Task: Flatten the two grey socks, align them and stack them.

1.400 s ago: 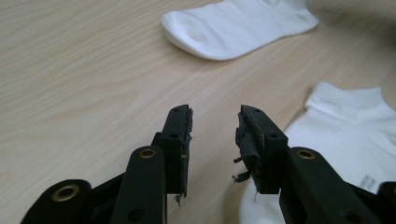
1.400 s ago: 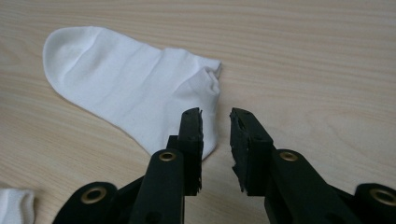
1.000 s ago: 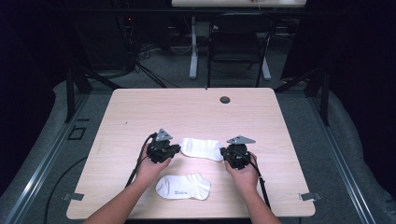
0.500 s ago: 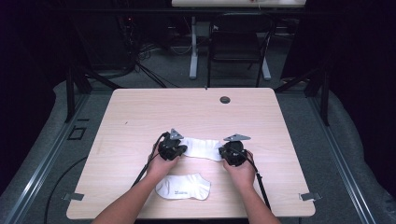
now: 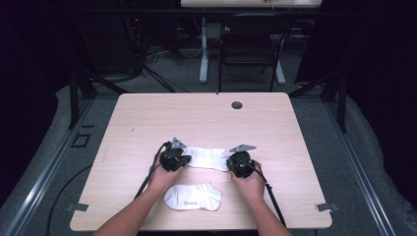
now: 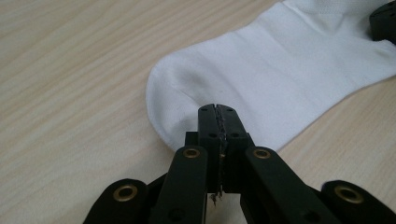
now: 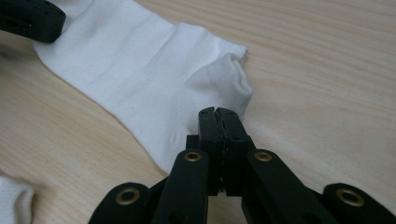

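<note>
left gripper [image 5: 183,158]: jaws clamped together; left gripper view has the tips [image 6: 218,114] down at the rounded end of the far sock [image 6: 280,79]; whether any fabric is pinched between the pads, cannot tell; jaws have just been closing
right gripper [image 5: 234,163]: jaws clamped together too; right gripper view has the tips [image 7: 218,116] at the cuff end of the far sock [image 7: 140,70], just below the puckered opening; pinch on the cloth not resolvable; jaws have just been closing
far sock [image 5: 209,158]: white, flat on the table [image 5: 206,120], stretched between the two grippers, one gripper at each end
near sock [image 5: 193,196]: white, flat, just on the person's side of the far sock, between the two forearms, touched by neither gripper
left hand [image 5: 164,178]: wrapped round the left gripper body, left of the near sock
right hand [image 5: 252,183]: wrapped round the right gripper body, right of the near sock
grommet [image 5: 237,104]: dark round hole in the table, well beyond the far sock
high view extra: whole layout, both socks, cables trailing from both grippers, grey plates on top, chair [image 5: 252,46] past the table
left gripper view extra: jaw seam closed tight, sock's rounded end bulging around the tips, other gripper's black body at the sock's opposite end
right gripper view extra: folded cuff detail, corner of the near sock [image 7: 13,200] at the lower left edge
</note>
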Available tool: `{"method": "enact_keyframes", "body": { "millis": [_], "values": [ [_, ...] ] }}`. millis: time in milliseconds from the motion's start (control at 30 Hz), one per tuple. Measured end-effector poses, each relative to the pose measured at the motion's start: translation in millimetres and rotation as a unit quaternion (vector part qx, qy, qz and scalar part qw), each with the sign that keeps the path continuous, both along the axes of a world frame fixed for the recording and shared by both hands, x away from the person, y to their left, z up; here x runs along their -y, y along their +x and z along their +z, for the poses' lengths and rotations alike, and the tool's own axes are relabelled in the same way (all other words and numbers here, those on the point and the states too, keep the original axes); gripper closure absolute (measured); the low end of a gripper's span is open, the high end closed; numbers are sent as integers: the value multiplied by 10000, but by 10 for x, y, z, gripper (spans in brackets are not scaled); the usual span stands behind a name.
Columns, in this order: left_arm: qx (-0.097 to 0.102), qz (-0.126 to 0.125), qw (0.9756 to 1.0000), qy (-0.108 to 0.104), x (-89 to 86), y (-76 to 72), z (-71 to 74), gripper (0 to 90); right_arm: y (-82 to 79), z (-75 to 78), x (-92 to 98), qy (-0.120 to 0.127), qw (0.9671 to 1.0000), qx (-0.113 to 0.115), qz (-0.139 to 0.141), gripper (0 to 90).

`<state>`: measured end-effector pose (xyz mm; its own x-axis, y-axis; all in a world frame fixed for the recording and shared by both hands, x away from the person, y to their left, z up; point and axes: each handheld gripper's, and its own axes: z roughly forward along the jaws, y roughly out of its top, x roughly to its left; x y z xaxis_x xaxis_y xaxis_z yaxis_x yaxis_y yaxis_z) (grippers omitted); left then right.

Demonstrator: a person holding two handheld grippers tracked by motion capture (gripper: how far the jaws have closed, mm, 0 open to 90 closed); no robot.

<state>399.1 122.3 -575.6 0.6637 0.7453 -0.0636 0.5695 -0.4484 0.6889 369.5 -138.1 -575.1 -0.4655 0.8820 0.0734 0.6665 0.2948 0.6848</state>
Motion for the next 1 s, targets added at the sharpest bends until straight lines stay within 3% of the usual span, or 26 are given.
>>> {"method": "enact_keyframes", "body": {
  "millis": [400, 1000],
  "values": [
    [-44, 45, 10000, -70, -245, -227, -8, 897, -130, 1, -171, -56, 9995, -10, 324, 900],
    [-16, 47, 9999, -133, -322, -384, -21, 897, -205, 5, -219, -45, 9988, -33, 478, 884]
  ]
}}
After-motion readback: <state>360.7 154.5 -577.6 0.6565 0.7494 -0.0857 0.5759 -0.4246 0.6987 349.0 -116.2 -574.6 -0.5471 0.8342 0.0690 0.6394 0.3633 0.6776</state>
